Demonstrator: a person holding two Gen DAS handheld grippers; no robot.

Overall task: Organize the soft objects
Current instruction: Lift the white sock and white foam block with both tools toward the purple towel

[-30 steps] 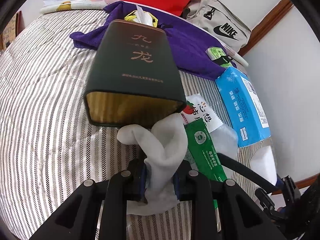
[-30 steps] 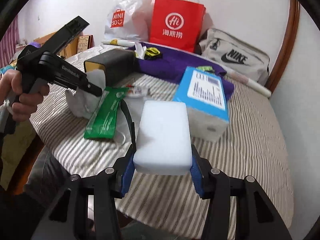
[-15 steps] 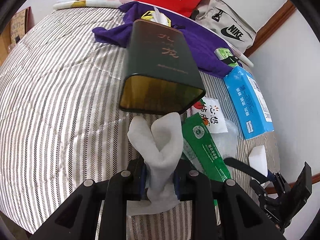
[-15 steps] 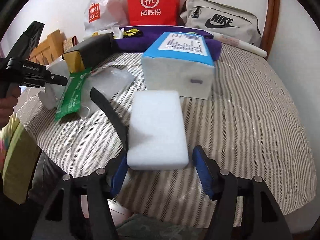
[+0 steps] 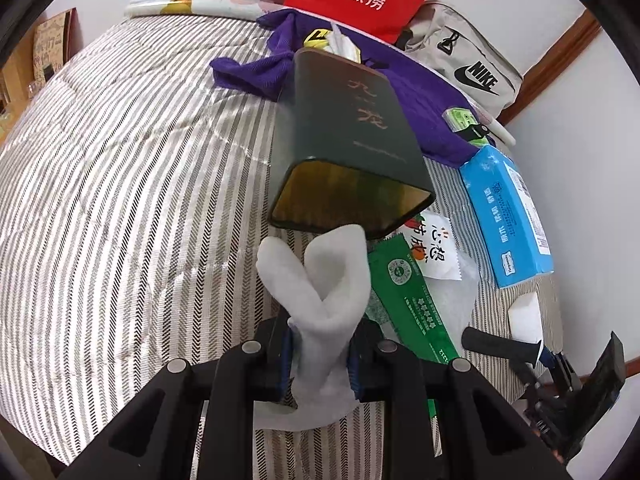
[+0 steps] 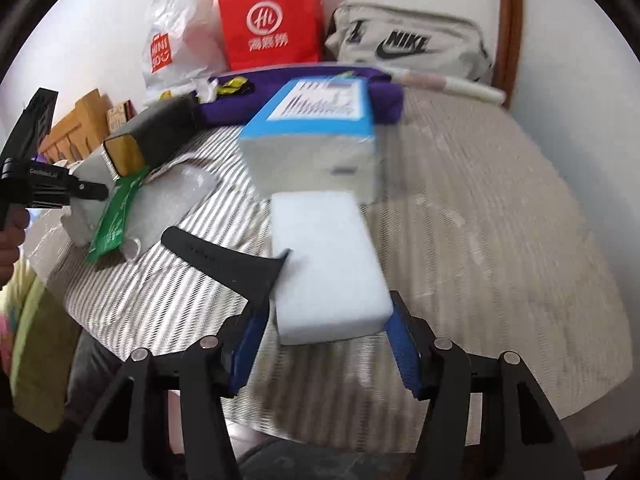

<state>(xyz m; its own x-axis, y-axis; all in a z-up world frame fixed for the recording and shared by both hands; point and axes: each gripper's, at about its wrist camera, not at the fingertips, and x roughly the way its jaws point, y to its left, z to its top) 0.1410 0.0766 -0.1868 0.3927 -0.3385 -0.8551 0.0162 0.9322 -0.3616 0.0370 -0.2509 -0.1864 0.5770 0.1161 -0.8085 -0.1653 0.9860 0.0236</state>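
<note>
Left wrist view shows your left gripper (image 5: 320, 354) clamped on a white sock (image 5: 324, 280), its jaws pressing the cloth from both sides, with the sock's looped end just before the open gold mouth of a dark green box (image 5: 348, 136) lying on the striped bed (image 5: 120, 200). To the left of that box the bedcover is bare all the way to the rounded edge; to the right things crowd together: a green packet (image 5: 412, 312), a white sachet (image 5: 436, 248), a blue tissue pack (image 5: 508, 216) and a purple cloth (image 5: 412, 92). Right wrist view has your right gripper (image 6: 326, 336) with its jaws just opened around a white sponge block (image 6: 328, 264) that lies on the bed; the left pad stands clear of it, while the right pad sits at the block's near corner, and whether it touches you cannot tell. A black strap (image 6: 224, 256) runs along the block's left side, and the tissue pack (image 6: 316, 140) sits close behind it. Right of the block, the cover is open out to the bed's edge.
</note>
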